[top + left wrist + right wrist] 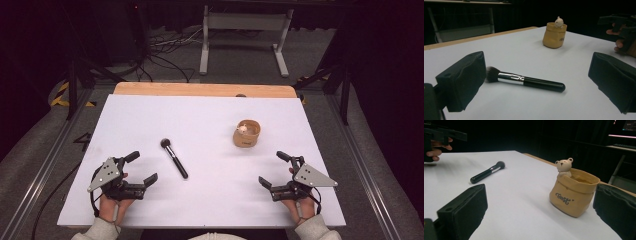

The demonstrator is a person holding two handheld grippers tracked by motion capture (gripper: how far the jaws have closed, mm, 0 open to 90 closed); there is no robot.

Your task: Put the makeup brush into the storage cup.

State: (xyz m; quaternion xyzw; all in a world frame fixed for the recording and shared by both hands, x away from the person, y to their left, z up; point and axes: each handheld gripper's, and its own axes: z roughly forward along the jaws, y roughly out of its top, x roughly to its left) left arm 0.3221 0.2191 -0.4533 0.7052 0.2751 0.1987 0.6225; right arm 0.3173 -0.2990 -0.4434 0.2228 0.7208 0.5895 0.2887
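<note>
Both grippers rest low in the high view, fingers spread wide and empty: left gripper [141,169] lower left, right gripper [274,169] lower right. Just right of the left fingers lies the makeup brush [174,158] on the white worktop [210,115], bristles toward upper left, handle toward lower right. That hand is nearer. Right of centre stands the tan bear pot [246,133].

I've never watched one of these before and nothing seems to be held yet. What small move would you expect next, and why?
Probably the left gripper moves forward to close on the makeup brush. Its jaws stand wide open and hold nothing, and in the left gripper view the brush lies flat on the white table just ahead, between them. The right gripper, also open, waits near the tan bear pot.
</note>
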